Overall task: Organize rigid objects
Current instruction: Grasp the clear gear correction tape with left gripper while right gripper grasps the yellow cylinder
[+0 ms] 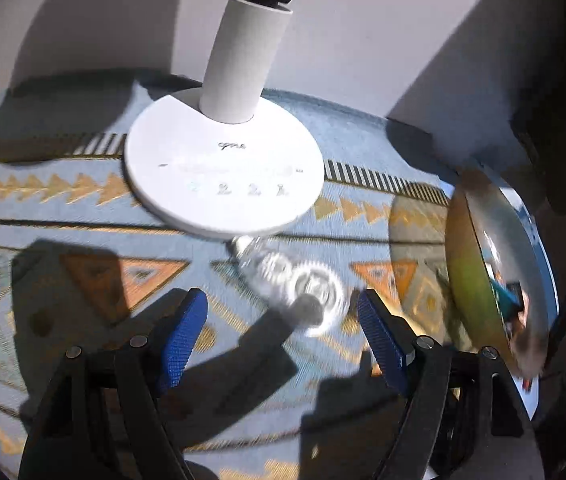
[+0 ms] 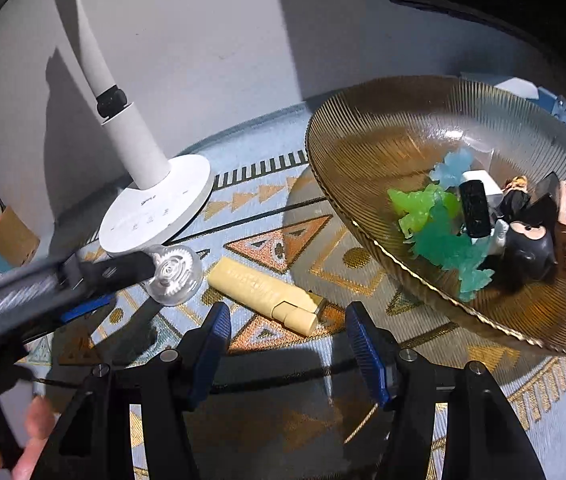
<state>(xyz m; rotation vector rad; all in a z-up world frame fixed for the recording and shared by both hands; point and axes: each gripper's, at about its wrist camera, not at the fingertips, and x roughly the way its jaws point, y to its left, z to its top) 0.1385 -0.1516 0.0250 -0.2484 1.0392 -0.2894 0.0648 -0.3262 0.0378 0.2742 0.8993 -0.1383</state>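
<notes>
Hovering over the patterned cloth (image 1: 83, 216) with blue pads well apart and nothing between them: left gripper (image 1: 283, 320), its finger close by the clear plastic gear piece (image 1: 315, 288) that lies on the cloth just in front of the white lamp base (image 1: 223, 168). Likewise parted and empty: right gripper (image 2: 287, 328), poised above the cream-coloured tube (image 2: 267, 292) lying flat on the cloth. Resting to the right, tilted: amber ribbed bowl (image 2: 363, 140), containing green figurines (image 2: 435, 220) and dark toys (image 2: 531, 240).

Hard shadows; left view perhaps motion-blurred.
</notes>
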